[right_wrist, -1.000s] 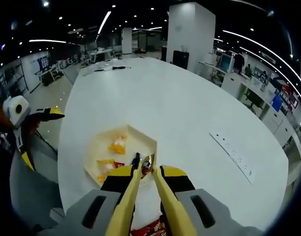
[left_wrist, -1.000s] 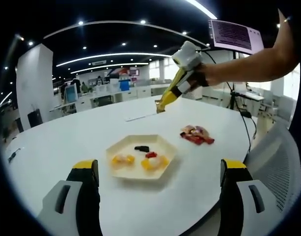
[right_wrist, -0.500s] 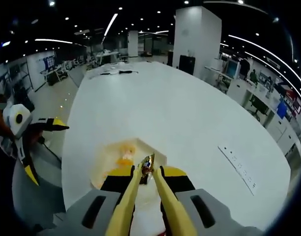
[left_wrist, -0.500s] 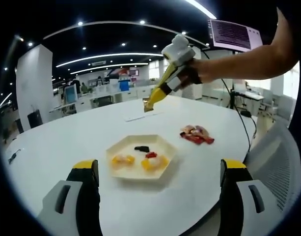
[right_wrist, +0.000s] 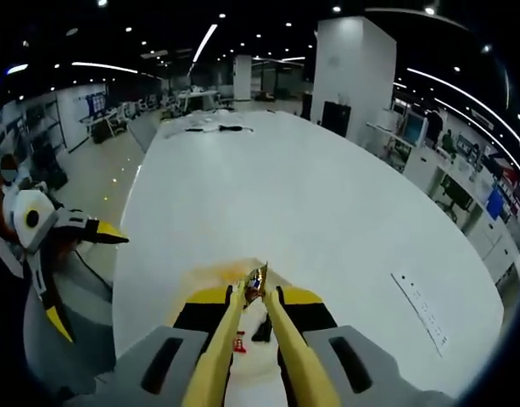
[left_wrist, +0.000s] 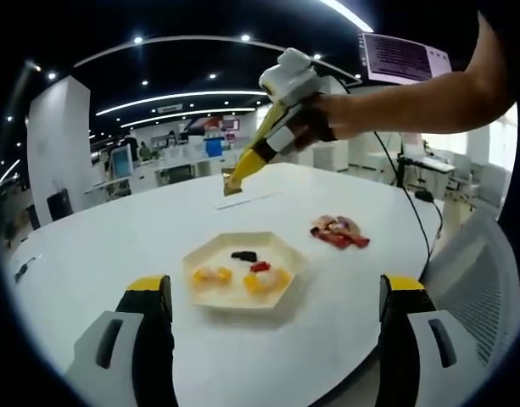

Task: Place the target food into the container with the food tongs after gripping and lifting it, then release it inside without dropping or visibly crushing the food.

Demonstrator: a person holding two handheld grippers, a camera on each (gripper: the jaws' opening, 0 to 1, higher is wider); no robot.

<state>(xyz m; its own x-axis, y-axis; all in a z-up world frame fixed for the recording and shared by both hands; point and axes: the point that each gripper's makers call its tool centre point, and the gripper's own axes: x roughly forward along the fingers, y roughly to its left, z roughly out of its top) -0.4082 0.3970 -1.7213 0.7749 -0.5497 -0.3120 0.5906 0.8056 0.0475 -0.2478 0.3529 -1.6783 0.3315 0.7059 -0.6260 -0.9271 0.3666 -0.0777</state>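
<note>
A: Right tongs [right_wrist: 253, 292] first. Jaws drawn together on a small wrapped piece of food [right_wrist: 256, 280], gold and dark; it sits pinched at the very tips. Same tongs in the left gripper view [left_wrist: 234, 184], held up in the air by a hand [left_wrist: 315, 123], tip pointing down toward the table [left_wrist: 115, 237].

B: And the food relative to the container?

A: Lifted clear. In the right gripper view the hexagonal tray [right_wrist: 210, 275] lies directly below the tips, mostly hidden behind the jaws. In the left gripper view the tray [left_wrist: 287, 254] already holds yellow pieces [left_wrist: 210, 276], a red bit [left_wrist: 260, 266] and a dark bit [left_wrist: 244, 255]. More wrapped snacks [left_wrist: 338, 231] lie on the table near it, apart from its rim.

B: Left tongs?

A: Left tongs [left_wrist: 276, 297] spread wide, nothing between them, low at the near table edge, well apart from the tray.

B: Step in hand?

A: Carry, I judge: grip and lift done, release not yet. Height above the tray cannot be read.

B: Next move calls for?

A: Lowering until the piece is inside the rim, over a bare patch, then easing the jaws apart gently. The grip is at the tips only, so a tilt or jolt could drop it early.
</note>
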